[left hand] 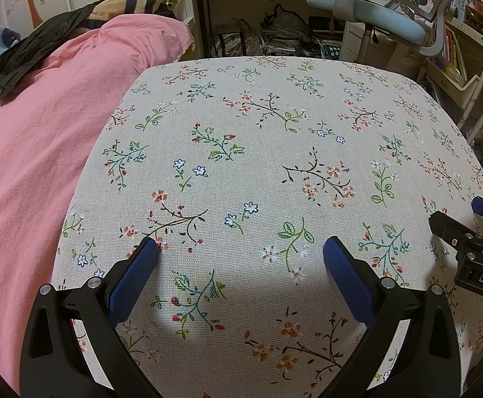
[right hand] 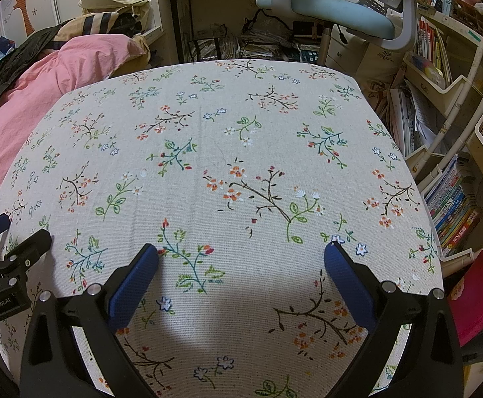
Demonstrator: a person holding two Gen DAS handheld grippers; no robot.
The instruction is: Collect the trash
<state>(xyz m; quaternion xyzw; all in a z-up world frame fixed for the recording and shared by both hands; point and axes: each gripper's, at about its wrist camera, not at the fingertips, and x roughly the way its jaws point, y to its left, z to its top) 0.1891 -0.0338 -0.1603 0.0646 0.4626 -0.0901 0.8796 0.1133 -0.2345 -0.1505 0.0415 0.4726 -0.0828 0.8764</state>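
Oddly, no trash shows on the floral tabletop (left hand: 274,165); whatever is to be collected lies out of view. Both claws hover side by side above the cloth, the left claw (left hand: 241,248) and right claw (right hand: 241,253) each spread wide and holding nothing, probably poised in readiness.

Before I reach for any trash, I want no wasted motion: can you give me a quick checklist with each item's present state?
1. Left gripper open with nothing in it: ok.
2. Right gripper open with nothing in it: ok.
3. Both grippers apart from each other over the floral tablecloth: ok.
4. Trash visible on the tablecloth to pick: not ok, none shows.
5. Bin or bag for trash located: cannot tell.
6. Black plastic bag on the pink bedding is meant for trash: cannot tell.
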